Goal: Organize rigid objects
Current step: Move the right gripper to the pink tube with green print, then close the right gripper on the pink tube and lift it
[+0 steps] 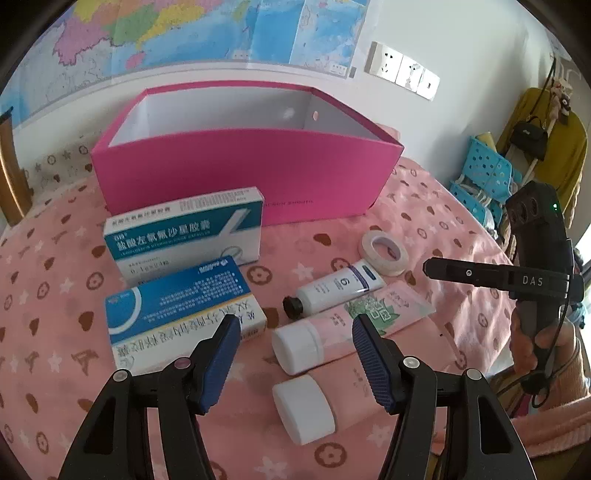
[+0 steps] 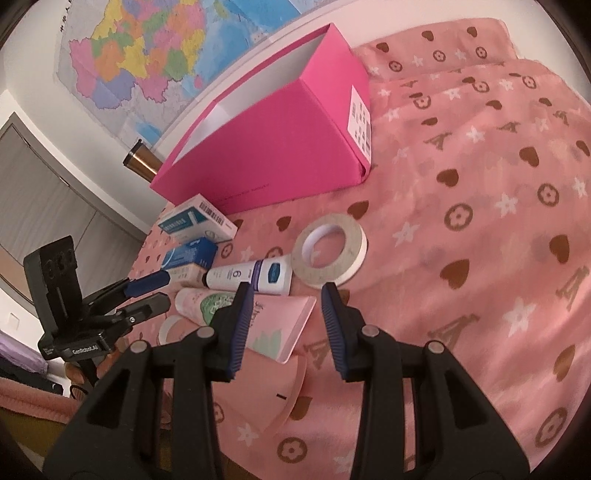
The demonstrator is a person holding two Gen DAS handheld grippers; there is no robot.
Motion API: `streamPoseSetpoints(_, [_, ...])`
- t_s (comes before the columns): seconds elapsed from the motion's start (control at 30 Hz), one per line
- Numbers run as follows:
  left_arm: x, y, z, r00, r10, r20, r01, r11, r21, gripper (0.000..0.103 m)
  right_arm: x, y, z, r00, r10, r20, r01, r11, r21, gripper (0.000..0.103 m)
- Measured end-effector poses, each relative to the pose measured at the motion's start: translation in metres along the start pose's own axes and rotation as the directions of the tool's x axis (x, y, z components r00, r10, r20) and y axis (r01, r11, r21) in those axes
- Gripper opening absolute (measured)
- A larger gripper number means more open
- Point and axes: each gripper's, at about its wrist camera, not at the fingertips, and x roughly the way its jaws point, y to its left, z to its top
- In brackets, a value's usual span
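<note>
- The left gripper (image 1: 291, 328), black-armed with blue ribbed pads, is seen with its jaws spread and nothing pinched; a pink tube with a white cap (image 1: 314, 343) lies on the bed between and below the pads, with no contact seen.
- The right gripper (image 2: 288, 295), of the same build, is likewise held spread and empty above the flat crimped end of a pink tube (image 2: 280, 328). In the left wrist view it is seen from the side at about 3 o'clock (image 1: 428, 266), gripped by a hand (image 1: 532, 343).
- An open-topped magenta cardboard box with a white interior (image 1: 243, 173) is placed at 12 o'clock in the left wrist view, on a pink bedspread printed with brown hearts and white flowers (image 1: 55, 295). Nothing can be seen inside it.
- Just in front of the box, at 10 o'clock, a white and teal medicine carton (image 1: 184, 229) is stood; a blue and white medicine carton (image 1: 181, 306) lies nearer, touching or just beside it.
- A small white tube with a black cap and dark blue band (image 1: 332, 290) lies at 1 o'clock of the left pads, and a white roll of tape (image 1: 384, 253) is found just beyond its end.
- A second pink tube with a white cap (image 1: 306, 410) lies nearest the camera, beside the first.
- A coloured wall map (image 1: 184, 29) is hung behind the box.
</note>
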Motion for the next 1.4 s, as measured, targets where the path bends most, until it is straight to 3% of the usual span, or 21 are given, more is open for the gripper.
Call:
streamPoseSetpoints(0.8, [0.015,-0.007,-0.011,0.995,-0.071,-0.070,0.070,0.997,-0.017,0.060,0.020,0.007,-0.015,0.997,0.014,-0.081,-0.015,1.000,-0.009,0.041])
streamPoseSetpoints(1.4, [0.004,-0.015,-0.002,0.998,-0.060,-0.033,0.061,0.998,0.007,0.060,0.010,0.014,-0.010,0.999,0.031,-0.040,-0.032,0.999,-0.023,0.042])
